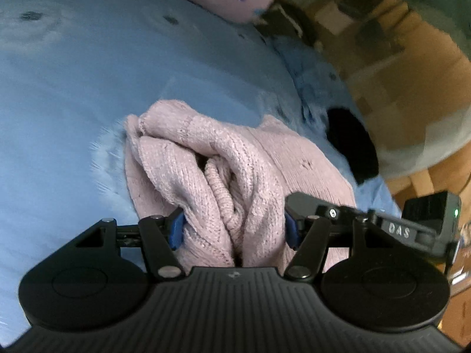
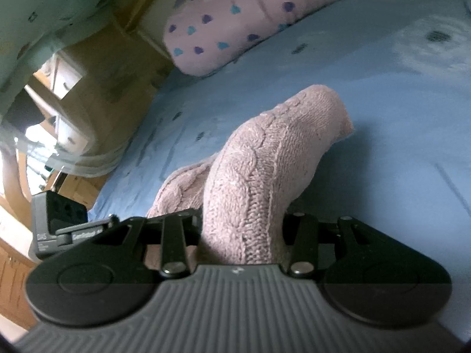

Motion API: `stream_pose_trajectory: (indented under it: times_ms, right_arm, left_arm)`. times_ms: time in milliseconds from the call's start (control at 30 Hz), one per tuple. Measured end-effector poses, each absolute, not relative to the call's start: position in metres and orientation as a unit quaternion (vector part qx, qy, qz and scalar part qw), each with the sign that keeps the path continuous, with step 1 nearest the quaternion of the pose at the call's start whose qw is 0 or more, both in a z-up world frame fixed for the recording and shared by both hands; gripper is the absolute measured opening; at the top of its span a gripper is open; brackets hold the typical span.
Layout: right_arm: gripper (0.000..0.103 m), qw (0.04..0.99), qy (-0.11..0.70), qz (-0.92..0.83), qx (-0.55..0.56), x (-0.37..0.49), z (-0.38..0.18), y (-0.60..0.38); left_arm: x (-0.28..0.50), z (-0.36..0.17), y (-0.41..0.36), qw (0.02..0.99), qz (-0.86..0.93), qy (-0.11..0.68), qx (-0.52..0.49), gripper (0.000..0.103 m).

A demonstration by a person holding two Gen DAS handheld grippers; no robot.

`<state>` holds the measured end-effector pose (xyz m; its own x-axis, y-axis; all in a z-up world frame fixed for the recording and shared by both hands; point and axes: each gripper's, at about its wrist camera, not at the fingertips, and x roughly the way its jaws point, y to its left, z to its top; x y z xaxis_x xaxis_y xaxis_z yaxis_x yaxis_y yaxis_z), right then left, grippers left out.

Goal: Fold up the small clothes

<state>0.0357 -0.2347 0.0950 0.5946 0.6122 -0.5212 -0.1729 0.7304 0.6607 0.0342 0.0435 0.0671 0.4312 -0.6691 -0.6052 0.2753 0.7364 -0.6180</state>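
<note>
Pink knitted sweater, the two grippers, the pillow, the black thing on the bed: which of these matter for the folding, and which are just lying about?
Part of the job:
- pink knitted sweater
- left gripper, clamped on it
- right gripper, clamped on it
- blue bedsheet, the folding surface

Just lying about:
- heart-print pillow
- black item at the bed edge

**Sweater bunched on the bed between two grippers**

A sweater (image 1: 223,176) lies crumpled on the bed (image 1: 73,103), near the bed's side edge. The left gripper (image 1: 235,229) has a thick bundle of it between its fingers, both pads pressed against the folds. The right gripper (image 2: 241,235) clamps another part, which rises in a hump in front of it before dropping to the sheet. Behind the sweater, toward the head of the bed, lies a pillow (image 2: 235,20). Just beyond the sweater at the bed's edge rests a small item (image 1: 353,147), perhaps another garment. Past that edge stands furniture (image 2: 67,88), blurred.
</note>
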Motion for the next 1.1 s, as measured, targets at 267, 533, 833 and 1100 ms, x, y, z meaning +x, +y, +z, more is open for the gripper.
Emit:
stream_pose_trajectory:
  times_ms: [267, 533, 833, 1100]
  right_arm:
    - [0.044, 0.841, 0.41, 0.192, 0.297, 0.028, 0.063, -0.26]
    - [0.051, 0.855, 0.411, 0.164, 0.272, 0.016, 0.032, -0.258]
    - [0.068, 0.852, 0.416, 0.154, 0.28, 0.034, 0.05, -0.277]
    - [0.078, 0.868, 0.391, 0.132, 0.276, 0.07, 0.056, -0.292]
  left_arm:
    - [0.034, 0.05, 0.019, 0.827, -0.259, 0.476, -0.149, 0.068]
    - [0.044, 0.034, 0.028, 0.83, -0.253, 0.478, -0.138, 0.077]
    - [0.076, 0.041, 0.04, 0.813, -0.247, 0.472, -0.233, 0.084]
    - [0.115, 0.029, 0.032, 0.825, -0.203, 0.478, -0.221, 0.086]
